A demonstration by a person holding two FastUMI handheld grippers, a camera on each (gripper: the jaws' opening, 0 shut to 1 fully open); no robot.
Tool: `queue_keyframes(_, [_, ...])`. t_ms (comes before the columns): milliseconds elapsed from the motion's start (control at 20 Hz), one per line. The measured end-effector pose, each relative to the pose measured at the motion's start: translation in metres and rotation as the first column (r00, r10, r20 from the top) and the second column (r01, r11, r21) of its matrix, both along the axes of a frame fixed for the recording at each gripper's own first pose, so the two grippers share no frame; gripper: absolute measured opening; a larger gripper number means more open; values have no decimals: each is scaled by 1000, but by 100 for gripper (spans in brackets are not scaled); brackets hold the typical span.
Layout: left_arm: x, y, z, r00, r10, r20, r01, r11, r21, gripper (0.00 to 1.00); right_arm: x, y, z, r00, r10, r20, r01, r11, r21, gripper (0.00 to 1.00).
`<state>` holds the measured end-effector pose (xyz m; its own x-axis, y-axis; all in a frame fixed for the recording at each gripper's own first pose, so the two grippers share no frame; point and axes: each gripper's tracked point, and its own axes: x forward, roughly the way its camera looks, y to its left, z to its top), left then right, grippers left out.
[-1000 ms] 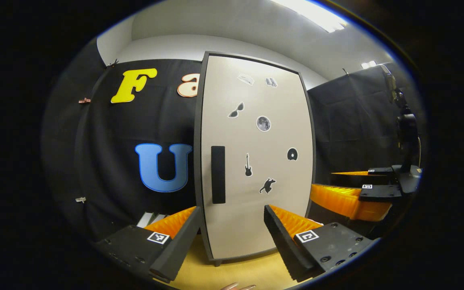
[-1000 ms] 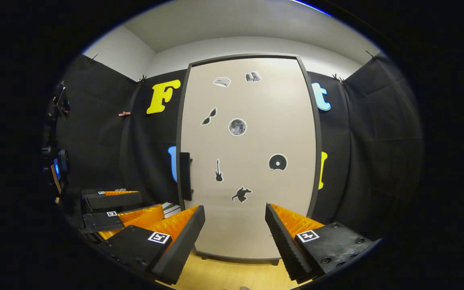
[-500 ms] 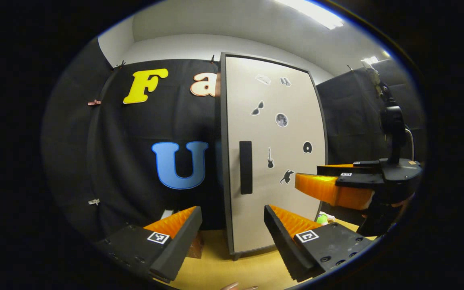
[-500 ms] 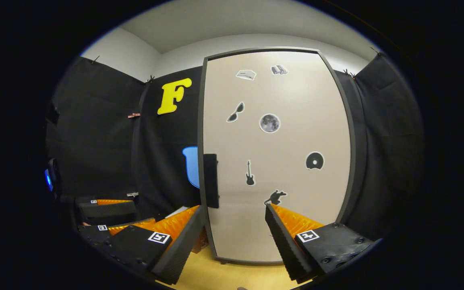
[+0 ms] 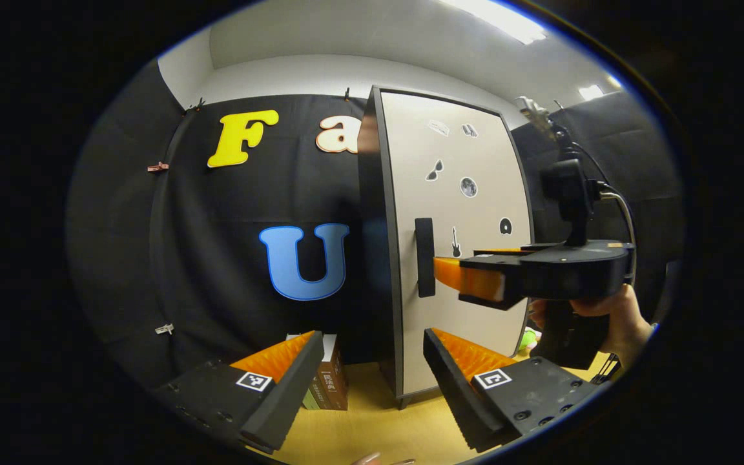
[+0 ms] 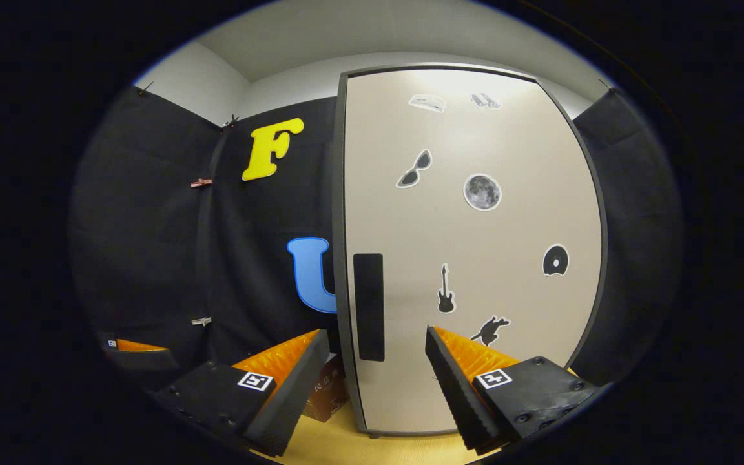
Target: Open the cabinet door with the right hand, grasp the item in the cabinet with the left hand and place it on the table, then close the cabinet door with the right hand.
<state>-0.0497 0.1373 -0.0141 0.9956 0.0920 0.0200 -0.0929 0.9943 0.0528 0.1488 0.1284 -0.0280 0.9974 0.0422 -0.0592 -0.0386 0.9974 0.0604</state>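
1. Cabinet door (image 6: pixel 469 258) stands shut ahead of our right gripper (image 6: pixel 377 381), whose fingers are spread apart and hold nothing.
2. Its upright dark handle (image 6: pixel 369 307) lies just above and between those fingers, long axis vertical; our right gripper is nearer than our left gripper (image 5: pixel 372 381), also spread apart.
3. We judge the flat matte panel smooth and the handle a slim rectangular bar.

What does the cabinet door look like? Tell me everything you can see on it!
The cabinet door is a tall, smooth beige panel with a dark frame, standing upright and shut on the wooden table. A long black handle runs up and down near its left edge. Little stickers dot it: sunglasses, a moon, a guitar, a disc and an animal. The right gripper points at the handle, open; whether it touches is unclear.
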Motion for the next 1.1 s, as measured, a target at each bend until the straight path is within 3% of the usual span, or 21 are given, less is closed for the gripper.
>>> queue_keyframes(300, [-4,13,0,1000,-16,6,16,1000,-2,98,33,6,-17,998,-63,-25,62,998,-22,95])
queue_keyframes(550, [-6,17,-4,1000,-27,4,27,999,-22,98,58,1,-36,993,-107,-53,105,994,-44,80])
queue_keyframes(700, [-5,19,-5,1000,-31,7,31,999,-42,98,66,0,-46,991,-118,-64,113,991,-68,80])
queue_keyframes(750, [-5,20,-6,1000,-30,6,30,999,-45,98,68,1,-46,991,-121,-61,117,991,-68,59])
queue_keyframes(900, [-3,23,-9,1000,-30,2,30,998,-52,98,72,7,-46,990,-129,-51,125,990,-66,53])
queue_keyframes(950, [-4,25,-12,1000,-27,-1,27,998,-56,98,74,6,-47,990,-132,-43,128,988,-84,38])
queue_keyframes(1100, [-4,29,-17,1000,-18,-13,17,997,-78,98,73,6,-48,991,-125,-38,121,988,-92,30])
